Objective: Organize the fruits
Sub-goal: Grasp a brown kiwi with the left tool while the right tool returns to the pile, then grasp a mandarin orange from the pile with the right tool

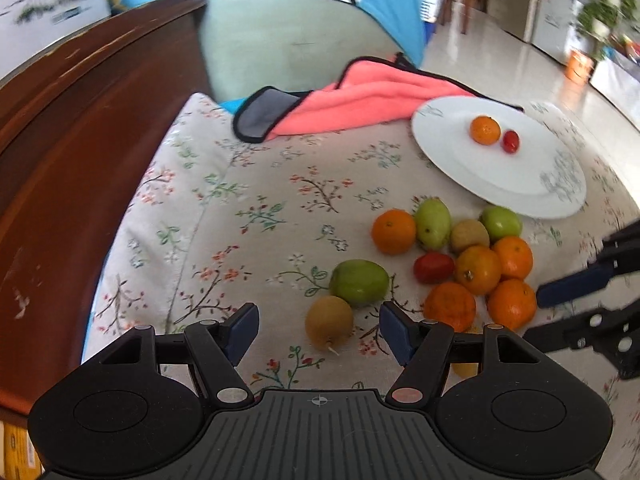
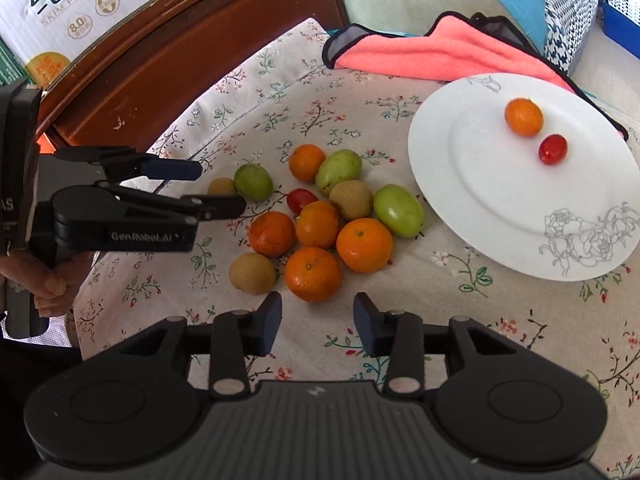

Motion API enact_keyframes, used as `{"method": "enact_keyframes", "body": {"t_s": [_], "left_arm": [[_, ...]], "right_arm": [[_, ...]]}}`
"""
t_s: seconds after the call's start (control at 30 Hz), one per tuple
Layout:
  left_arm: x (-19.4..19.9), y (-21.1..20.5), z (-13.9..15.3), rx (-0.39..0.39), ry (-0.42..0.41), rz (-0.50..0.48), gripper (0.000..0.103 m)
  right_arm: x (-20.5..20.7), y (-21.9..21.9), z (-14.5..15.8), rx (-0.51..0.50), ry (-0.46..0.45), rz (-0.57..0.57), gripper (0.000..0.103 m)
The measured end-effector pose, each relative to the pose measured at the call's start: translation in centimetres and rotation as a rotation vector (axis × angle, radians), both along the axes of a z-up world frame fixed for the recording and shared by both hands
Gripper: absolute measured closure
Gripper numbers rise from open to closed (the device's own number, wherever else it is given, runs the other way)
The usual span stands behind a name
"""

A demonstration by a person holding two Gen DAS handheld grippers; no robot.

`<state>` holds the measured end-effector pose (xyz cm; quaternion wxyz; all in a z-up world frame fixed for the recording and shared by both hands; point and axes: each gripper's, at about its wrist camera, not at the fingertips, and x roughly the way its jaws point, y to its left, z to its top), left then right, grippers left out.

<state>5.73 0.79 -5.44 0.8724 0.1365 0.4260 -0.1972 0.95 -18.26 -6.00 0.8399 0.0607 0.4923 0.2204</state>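
From the left wrist camera, the left gripper (image 1: pixel 318 330) hangs over the floral cloth (image 1: pixel 248 216) with its fingers spread and nothing between the pads. A brown fruit (image 1: pixel 329 322) lies just beyond the gap, touching a green fruit (image 1: pixel 359 282) behind it. Taking the white plate (image 1: pixel 460 160) as landmark: an orange (image 1: pixel 485 130) and a small red tomato (image 1: pixel 510 141) sit on it, side by side. The fruit pile (image 1: pixel 468 256) lies on the cloth just below the plate's near rim: oranges, green fruits, a brown one and a red tomato, packed together. A pink towel (image 1: pixel 360 104) lies behind the plate, touching its far edge. The right gripper (image 1: pixel 576 294) enters at the right edge, beside the pile.

From the right wrist camera, the right gripper (image 2: pixel 318 326) has its fingers parted, holding nothing; the nearest orange (image 2: pixel 313 274) lies just beyond the gap. The plate (image 2: pixel 500 208) lies to the right, carrying the same orange (image 2: pixel 523 117) and tomato (image 2: pixel 552 149). The pile (image 2: pixel 320 216) sits left of the plate, close to its rim. The left gripper (image 2: pixel 208 186) reaches in from the left, held by a hand (image 2: pixel 48 280), fingers apart, its tips beside the pile's far-left fruits.
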Motion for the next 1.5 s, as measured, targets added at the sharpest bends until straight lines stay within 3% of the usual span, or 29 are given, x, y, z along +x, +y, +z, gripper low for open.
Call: {"method": "enact_keyframes", "body": {"t_s": [0.27, 0.67, 0.83, 0.93, 1.13, 1.5], "left_arm": [[0.3, 0.0, -0.7, -0.018, 0.005, -0.028, 0.039], [0.3, 0.1, -0.6, -0.064, 0.018, -0.049, 0.066], [0.3, 0.3, -0.5, -0.062, 0.026, -0.032, 0.072], [0.2, 0.3, -0.3, -0.052, 0.03, -0.02, 0.079], [-0.1, 0.6, 0.3, -0.055, 0.046, 0.013, 0.079], [-0.7, 0.0, 2.8, -0.085, -0.004, 0.029, 0.079]], "right_arm": [[0.4, 0.4, -0.2, -0.009, -0.019, -0.008, 0.061], [0.4, 1.3, -0.4, -0.04, -0.066, 0.004, 0.06], [0.4, 1.2, -0.4, -0.046, -0.073, 0.002, 0.071], [0.4, 1.1, -0.4, -0.04, -0.07, 0.003, 0.071], [0.0, 1.2, -0.1, -0.028, -0.073, 0.033, 0.072], [-0.4, 1.0, 1.1, 0.006, -0.1, 0.049, 0.072]]}}
